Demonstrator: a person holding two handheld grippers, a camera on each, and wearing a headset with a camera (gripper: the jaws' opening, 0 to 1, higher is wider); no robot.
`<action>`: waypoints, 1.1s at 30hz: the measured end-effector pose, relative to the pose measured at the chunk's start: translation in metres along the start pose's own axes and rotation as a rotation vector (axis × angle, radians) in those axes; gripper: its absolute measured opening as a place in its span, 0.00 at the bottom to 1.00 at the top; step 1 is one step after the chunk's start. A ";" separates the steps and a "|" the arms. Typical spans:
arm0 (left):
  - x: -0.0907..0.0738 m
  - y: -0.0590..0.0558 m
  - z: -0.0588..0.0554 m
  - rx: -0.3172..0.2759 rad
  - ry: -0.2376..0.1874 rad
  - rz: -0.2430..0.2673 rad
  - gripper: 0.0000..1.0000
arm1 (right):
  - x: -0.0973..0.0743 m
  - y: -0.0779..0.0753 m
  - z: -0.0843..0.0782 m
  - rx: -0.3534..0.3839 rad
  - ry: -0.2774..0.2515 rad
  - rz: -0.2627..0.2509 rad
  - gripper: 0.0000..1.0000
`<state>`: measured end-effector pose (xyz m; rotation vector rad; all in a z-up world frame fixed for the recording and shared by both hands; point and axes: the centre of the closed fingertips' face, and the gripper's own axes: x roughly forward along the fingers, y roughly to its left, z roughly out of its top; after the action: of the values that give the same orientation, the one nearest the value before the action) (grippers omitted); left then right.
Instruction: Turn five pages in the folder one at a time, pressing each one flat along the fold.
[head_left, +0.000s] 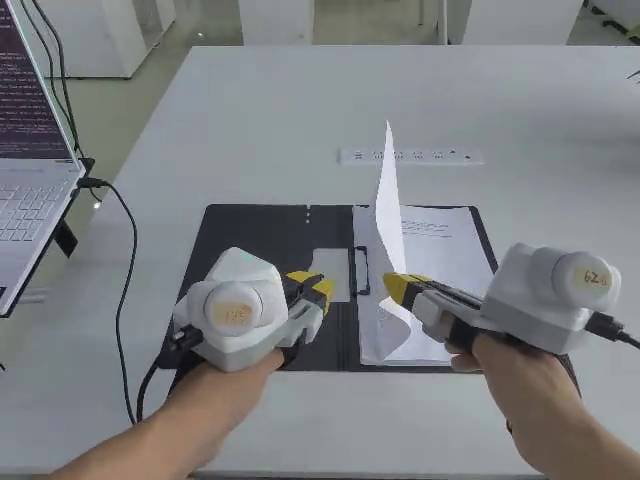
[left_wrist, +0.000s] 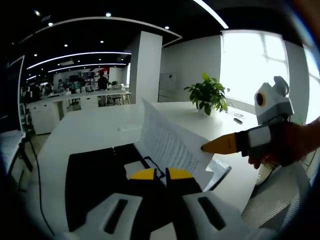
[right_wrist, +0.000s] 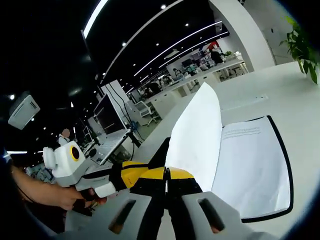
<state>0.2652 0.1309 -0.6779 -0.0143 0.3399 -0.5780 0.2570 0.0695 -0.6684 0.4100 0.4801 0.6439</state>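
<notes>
Your right tongs (head_left: 398, 288) are clamped on the lower edge of one page (head_left: 388, 200). That's why the sheet stands almost upright in the middle of the head view, just right of the spine of the folder (head_left: 260, 240). Pinching low near the bottom makes sense to me, because the sheet hinges on its bound edge and swings over like a door instead of crumpling. In the right gripper view the page rises straight out of the closed yellow tips. The rest of the stack (right_wrist: 255, 160) lies flat to the right of it, so it looks like you've got just one sheet, though I can't be sure.

Your left tongs (head_left: 308, 292) are pressed together with nothing in them, low over the black left cover, lower left of centre. My guess is they're parked there for the pressing part. Once the page lands on that side, closed tips make a decent blunt tool to run along the fold beside the metal clip (head_left: 358, 270). They do sit in the sheet's landing spot though, so you'll probably want to lift them a touch as it comes down.

The folder lies open and square on the white tabletop (head_left: 250, 110). The power strip (head_left: 410, 156) is just above it in the frame and the laptop (head_left: 25, 170) is at the left edge, both well clear of the swing. I'd call this mid-turn, about halfway over. The left side is plain black cover, so it's likely an early page.
</notes>
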 end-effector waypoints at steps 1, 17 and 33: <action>-0.003 0.002 0.001 -0.001 -0.005 0.003 0.06 | 0.005 0.005 -0.002 -0.001 0.009 0.011 0.00; -0.047 0.054 0.002 -0.005 -0.019 0.092 0.06 | 0.064 0.038 -0.043 -0.006 0.119 0.063 0.00; -0.055 0.079 -0.023 -0.025 0.025 0.129 0.06 | 0.115 0.041 -0.099 0.032 0.268 0.052 0.00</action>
<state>0.2571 0.2283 -0.6911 -0.0092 0.3699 -0.4464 0.2646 0.1952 -0.7618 0.3688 0.7373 0.7467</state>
